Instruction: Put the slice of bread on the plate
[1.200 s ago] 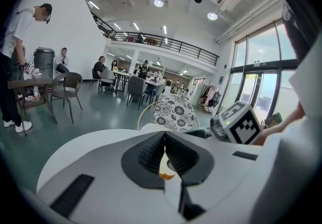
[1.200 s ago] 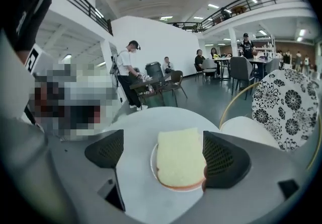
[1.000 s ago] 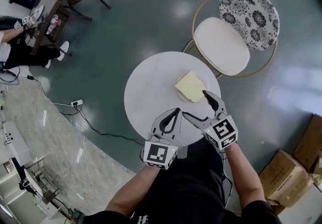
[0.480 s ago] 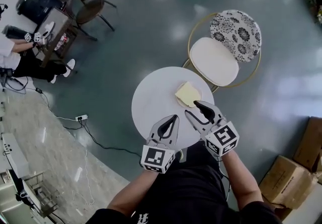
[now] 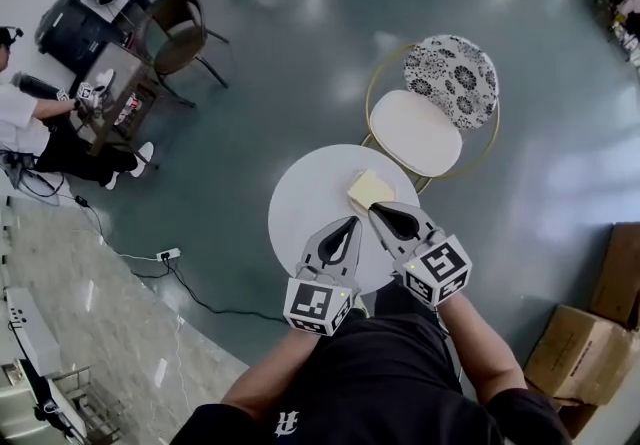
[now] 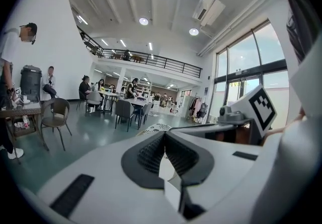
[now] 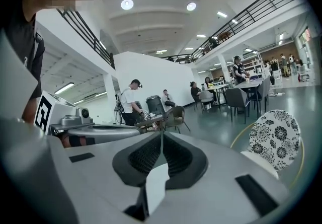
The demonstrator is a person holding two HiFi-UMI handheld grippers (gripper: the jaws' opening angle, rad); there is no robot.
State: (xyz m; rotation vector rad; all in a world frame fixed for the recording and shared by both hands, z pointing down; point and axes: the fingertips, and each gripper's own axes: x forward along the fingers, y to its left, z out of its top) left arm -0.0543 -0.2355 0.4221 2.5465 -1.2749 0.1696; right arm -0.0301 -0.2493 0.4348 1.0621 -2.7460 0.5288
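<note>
Both grippers are higher above the round white table [image 5: 305,203] than 1 second ago, and it looks smaller beneath them. Left gripper [image 5: 349,224]: jaws together, nothing between them. Right gripper [image 5: 377,212]: jaws wide apart 1 second ago, now pressed together and empty. The slice of bread [image 5: 370,188] lies on the plate [image 5: 353,206] at the table's far right side, just past both tips. Harder to read: the white plate barely stands out from the white top, the right gripper's tip overlaps the bread's near edge, and both grippers hide the table's near edge.
</note>
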